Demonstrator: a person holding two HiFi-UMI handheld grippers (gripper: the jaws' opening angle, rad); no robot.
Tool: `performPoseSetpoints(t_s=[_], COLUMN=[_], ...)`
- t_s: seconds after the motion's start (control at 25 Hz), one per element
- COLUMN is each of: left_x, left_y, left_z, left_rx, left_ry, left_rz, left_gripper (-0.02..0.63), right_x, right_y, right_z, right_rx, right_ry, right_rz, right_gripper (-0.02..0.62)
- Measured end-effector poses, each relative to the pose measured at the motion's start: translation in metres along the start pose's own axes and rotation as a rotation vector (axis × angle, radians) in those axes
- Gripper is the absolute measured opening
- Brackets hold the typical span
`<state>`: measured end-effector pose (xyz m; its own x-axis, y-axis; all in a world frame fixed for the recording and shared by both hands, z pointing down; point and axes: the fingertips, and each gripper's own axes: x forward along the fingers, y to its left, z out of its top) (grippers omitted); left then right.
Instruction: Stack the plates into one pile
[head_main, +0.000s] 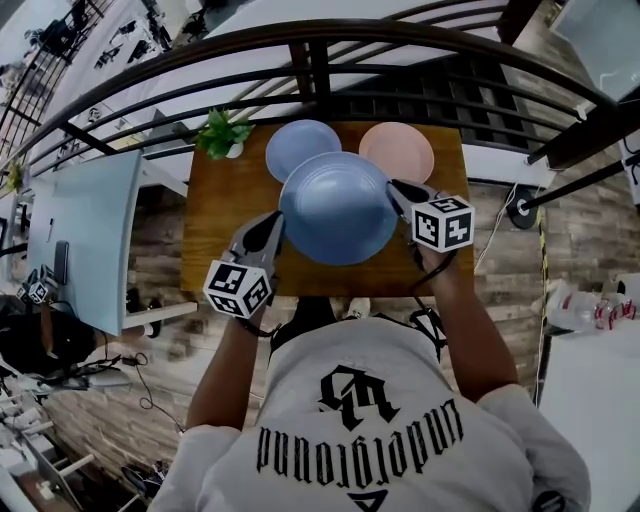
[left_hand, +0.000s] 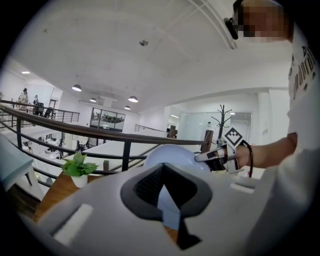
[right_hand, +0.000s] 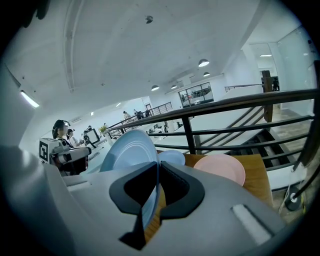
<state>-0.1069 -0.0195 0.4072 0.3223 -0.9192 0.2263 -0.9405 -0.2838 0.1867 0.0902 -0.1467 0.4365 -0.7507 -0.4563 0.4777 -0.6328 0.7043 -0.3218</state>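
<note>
A large blue plate (head_main: 338, 207) hangs tilted above the wooden table (head_main: 215, 215), held at both sides. My left gripper (head_main: 277, 228) is shut on its left rim, and the rim (left_hand: 169, 210) runs between those jaws. On the opposite rim my right gripper (head_main: 398, 194) is shut, with the plate's edge (right_hand: 148, 202) pinched in its jaws. A smaller blue plate (head_main: 300, 146) and a pink plate (head_main: 398, 151) lie flat on the table behind it; the held plate partly covers the smaller blue plate in the head view. Both show again in the right gripper view, blue plate (right_hand: 173, 157) and pink plate (right_hand: 220, 168).
A small potted plant (head_main: 222, 133) stands at the table's back left corner. A dark metal railing (head_main: 320, 45) runs right behind the table, with a drop beyond it. A light blue panel (head_main: 85, 235) stands to the left.
</note>
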Motion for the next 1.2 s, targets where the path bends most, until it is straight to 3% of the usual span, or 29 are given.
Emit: performPoseSetpoints(t_s=[0.28,1.2], left_x=[0.024,0.096], left_y=[0.022,0.156], left_z=[-0.003,-0.031], left_rx=[-0.015,-0.083], left_ry=[0.029,0.142], left_rz=[-0.014,-0.045], left_gripper=[0.046,0.046], right_x=[0.021,0.171], right_y=[-0.015,-0.047], right_z=[0.006,0.021], right_rx=[0.031,0.120], right_ry=[0.015,0.106], right_rz=[-0.017,-0.068], right_gripper=[0.021,0.025])
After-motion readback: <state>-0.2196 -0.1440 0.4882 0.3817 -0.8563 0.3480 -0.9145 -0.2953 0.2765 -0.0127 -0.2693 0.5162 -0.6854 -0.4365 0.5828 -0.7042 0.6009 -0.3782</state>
